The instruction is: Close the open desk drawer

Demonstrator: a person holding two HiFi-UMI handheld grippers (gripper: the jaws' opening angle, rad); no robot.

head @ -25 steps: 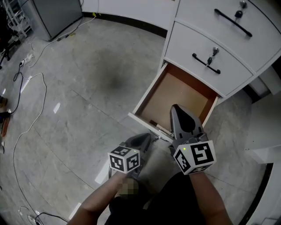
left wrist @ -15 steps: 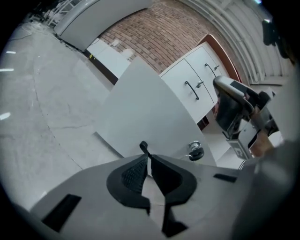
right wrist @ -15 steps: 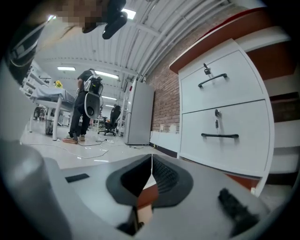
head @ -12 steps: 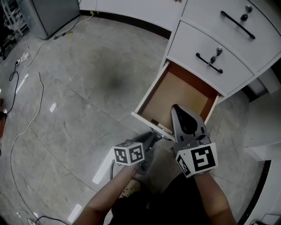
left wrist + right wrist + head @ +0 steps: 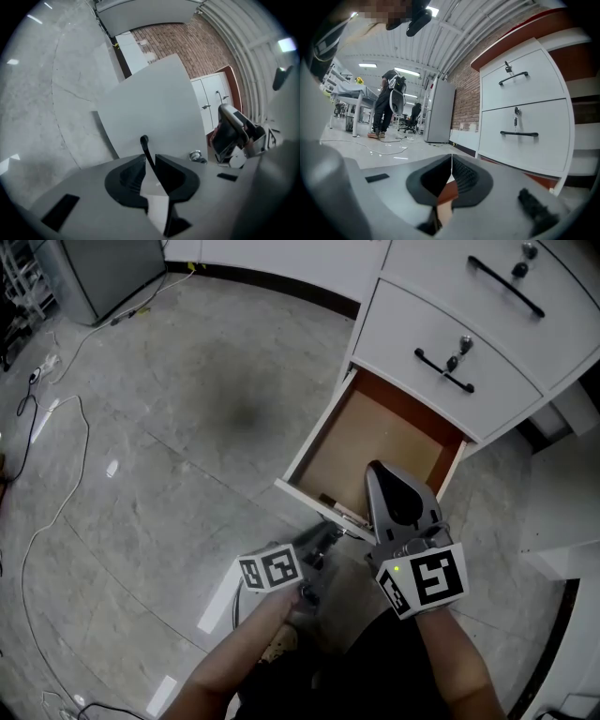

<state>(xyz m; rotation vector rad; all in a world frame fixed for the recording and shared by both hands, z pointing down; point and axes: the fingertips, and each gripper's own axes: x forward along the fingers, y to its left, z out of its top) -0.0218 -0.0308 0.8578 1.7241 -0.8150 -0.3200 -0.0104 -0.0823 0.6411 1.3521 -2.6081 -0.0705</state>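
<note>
Two grippers are held low before the person, both at the pulled-out bottom drawer. The left gripper is the nearest one, at the outer side of the drawer's white front panel. Its jaws are opening, and the thin black handle stands between them. There is some free space around the handle, so the pads do not seem to press on it. Just to the right of the handle, on the same panel, sits a small metal lock.

The right gripper is a little further, over the front edge of the drawer, and it points toward the brown inside. Its jaws meet at the tips and nothing is between them. The drawer stands wide open above the grey floor.

Behind it, two closed drawers of the white counter each carry a black handle and a key. Far to the left, thin cables lie on the floor, and a grey cabinet stands near the wall.
</note>
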